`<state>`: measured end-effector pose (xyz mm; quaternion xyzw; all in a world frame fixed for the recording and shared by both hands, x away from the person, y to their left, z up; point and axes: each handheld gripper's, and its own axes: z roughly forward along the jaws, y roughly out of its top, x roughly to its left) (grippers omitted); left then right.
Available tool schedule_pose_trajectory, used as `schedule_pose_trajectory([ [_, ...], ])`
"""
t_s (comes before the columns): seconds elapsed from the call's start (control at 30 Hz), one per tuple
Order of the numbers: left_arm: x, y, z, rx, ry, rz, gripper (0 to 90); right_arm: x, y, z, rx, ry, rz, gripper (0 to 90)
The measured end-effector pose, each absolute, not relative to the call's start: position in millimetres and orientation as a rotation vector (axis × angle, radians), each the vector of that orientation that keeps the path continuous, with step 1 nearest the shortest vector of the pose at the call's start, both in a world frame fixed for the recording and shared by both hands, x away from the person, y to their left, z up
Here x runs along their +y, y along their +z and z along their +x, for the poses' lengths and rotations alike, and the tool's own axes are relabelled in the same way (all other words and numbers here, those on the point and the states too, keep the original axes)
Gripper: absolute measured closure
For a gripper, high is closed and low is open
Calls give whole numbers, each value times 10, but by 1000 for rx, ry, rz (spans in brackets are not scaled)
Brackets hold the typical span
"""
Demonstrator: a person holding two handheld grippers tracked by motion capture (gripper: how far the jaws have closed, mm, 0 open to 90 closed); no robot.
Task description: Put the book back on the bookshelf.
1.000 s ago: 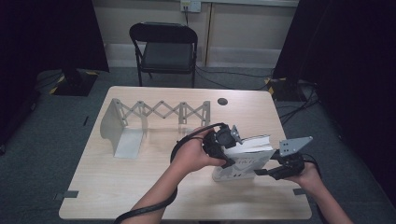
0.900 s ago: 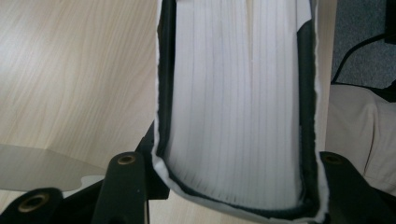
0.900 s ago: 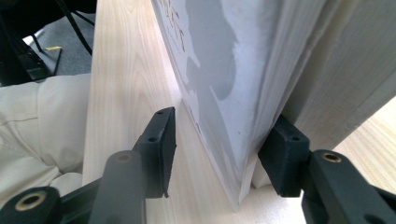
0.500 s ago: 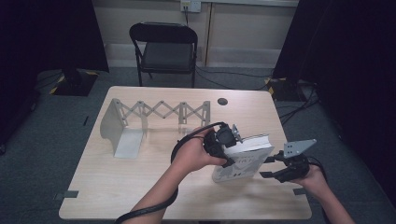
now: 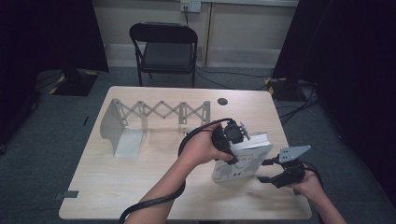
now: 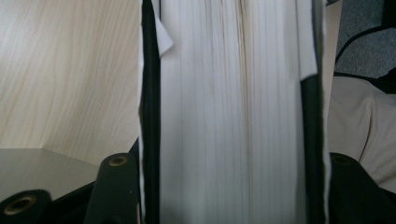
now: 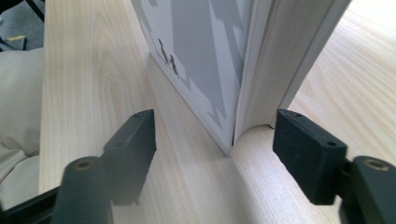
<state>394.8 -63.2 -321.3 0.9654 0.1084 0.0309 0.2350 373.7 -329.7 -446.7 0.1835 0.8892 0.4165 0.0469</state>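
Observation:
A thick white book (image 5: pixel 243 161) with a grey cover design stands tilted on its lower edge on the wooden table (image 5: pixel 140 186). My left gripper (image 5: pixel 232 140) grips it from above. In the left gripper view the page block (image 6: pixel 229 112) fills the gap and both jaws lie against the covers; they have just been opening slightly with the book still between them. My right gripper (image 5: pixel 262 171) sits low at the book's right, open. Its jaws (image 7: pixel 217 135) have just been opening, and the book's lower corner (image 7: pixel 201 56) stands just beyond the fingertips, untouched.
A grey metal expanding book rack (image 5: pixel 140 119) stands on the table's left half. A dark round disc (image 5: pixel 222 101) is near the far edge. A black folding chair (image 5: pixel 166 46) stands behind the table. Cables cross the floor at the right.
My right gripper has let go of the book, drawn back to the right and sunk toward the table, with its jaws wider. The left hand and the book have stayed put.

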Motion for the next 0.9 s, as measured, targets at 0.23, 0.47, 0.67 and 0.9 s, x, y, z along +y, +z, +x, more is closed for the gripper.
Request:
schedule_pose_trajectory([
  [0.23,-723,-3224,3967,311,60,2684,449,-3330,-4624,3699,2672,1250,632,244],
  [0.47,-781,-3224,3972,320,46,2725,441,-3301,-4759,3657,2676,1256,676,244],
  [0.67,-824,-3226,4008,358,28,2777,431,-3264,-4873,3630,2679,1224,699,241],
  [0.9,-858,-3235,4019,368,12,2810,426,-3243,-4946,3626,2663,1193,718,235],
])
